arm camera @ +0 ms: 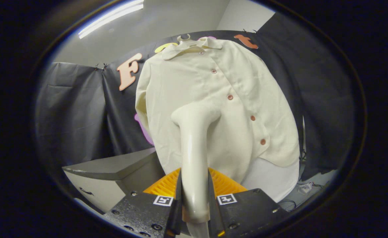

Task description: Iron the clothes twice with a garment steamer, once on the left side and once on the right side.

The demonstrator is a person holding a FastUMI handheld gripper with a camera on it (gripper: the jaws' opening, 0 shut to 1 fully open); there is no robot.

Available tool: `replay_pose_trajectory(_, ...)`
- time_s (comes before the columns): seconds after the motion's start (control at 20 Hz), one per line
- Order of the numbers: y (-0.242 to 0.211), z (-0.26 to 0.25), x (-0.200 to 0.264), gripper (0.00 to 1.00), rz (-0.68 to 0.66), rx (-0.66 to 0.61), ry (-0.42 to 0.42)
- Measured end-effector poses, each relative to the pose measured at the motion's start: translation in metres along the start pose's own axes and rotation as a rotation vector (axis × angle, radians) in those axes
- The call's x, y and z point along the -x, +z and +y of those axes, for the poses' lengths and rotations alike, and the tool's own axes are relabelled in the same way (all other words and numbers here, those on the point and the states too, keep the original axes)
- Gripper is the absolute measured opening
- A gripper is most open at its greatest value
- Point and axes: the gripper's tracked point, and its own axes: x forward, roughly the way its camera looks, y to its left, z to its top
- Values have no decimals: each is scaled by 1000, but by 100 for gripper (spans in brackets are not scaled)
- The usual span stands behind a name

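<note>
**Steamer against the shirt front, held fast in my gripper**

My gripper (195,201) is clenched on the steamer (194,148); both fingers press its handle from either side. The handle rises straight toward 12 o'clock, and its head lies against the shirt (220,99), on the panel at 9 o'clock from the row of buttons (230,97).

The shirt hangs on a hanger (184,38) before the booth's black wall (316,99). Shirt cloth runs on toward 12 o'clock above the head up to the collar. The shirt's side edge and sleeve lie at 10 o'clock, its hem at 4 o'clock.

At 8 o'clock stands a grey desk (114,165), its corner close to the shirt's lower edge. Cables (299,191) lie on the floor at 4 o'clock.
</note>
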Motion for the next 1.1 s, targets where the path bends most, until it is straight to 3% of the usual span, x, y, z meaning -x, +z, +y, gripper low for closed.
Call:
replay_pose_trajectory(0.65,-118,-40,19,34,146,-86,-19)
replay_pose_trajectory(1.1,-149,-58,45,34,195,-132,-21)
